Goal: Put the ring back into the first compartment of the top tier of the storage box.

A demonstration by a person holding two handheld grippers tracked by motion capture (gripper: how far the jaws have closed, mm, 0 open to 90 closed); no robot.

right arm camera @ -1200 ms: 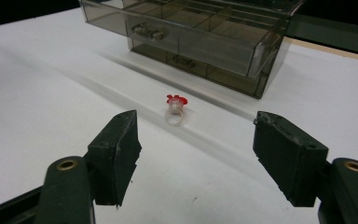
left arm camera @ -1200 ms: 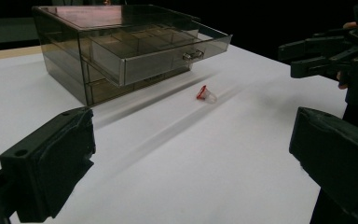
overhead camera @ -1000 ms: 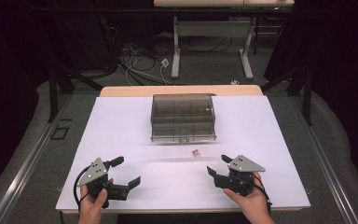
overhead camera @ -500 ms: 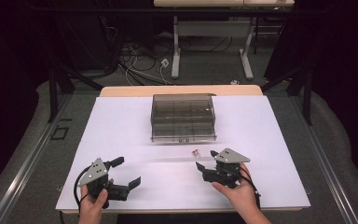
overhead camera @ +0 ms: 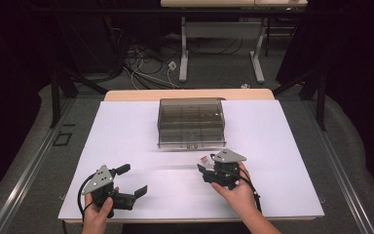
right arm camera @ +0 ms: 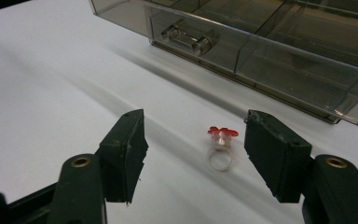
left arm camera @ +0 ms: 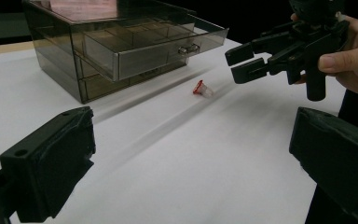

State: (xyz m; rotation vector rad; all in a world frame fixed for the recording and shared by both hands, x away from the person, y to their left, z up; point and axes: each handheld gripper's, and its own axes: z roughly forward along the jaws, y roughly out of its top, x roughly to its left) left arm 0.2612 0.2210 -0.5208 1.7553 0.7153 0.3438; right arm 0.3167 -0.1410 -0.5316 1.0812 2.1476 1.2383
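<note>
A small clear ring with a red flower top (right arm camera: 221, 140) lies on the white table (overhead camera: 126, 131), just in front of the smoky clear drawer box (overhead camera: 191, 122). One drawer (left arm camera: 158, 49) of the box is pulled out. My right gripper (right arm camera: 194, 137) is low over the table with the ring (overhead camera: 205, 159) between its jaws. The pads stand apart from the ring on both sides, and the jaws have just been closing. My left gripper (overhead camera: 133, 179) is open and holds nothing at the front left. In the left gripper view, the right gripper (left arm camera: 240, 63) hovers beside the ring (left arm camera: 202, 88).
The drawer box (right arm camera: 284, 46) stands close behind the ring, its drawer handle (right arm camera: 186, 39) facing me. A wooden strip (overhead camera: 190, 94) borders the table's far edge. Beyond it are desk legs and cables on the floor.
My right gripper has slid left and forward toward the ring, and its jaws have narrowed around it. The left gripper has stayed put.
</note>
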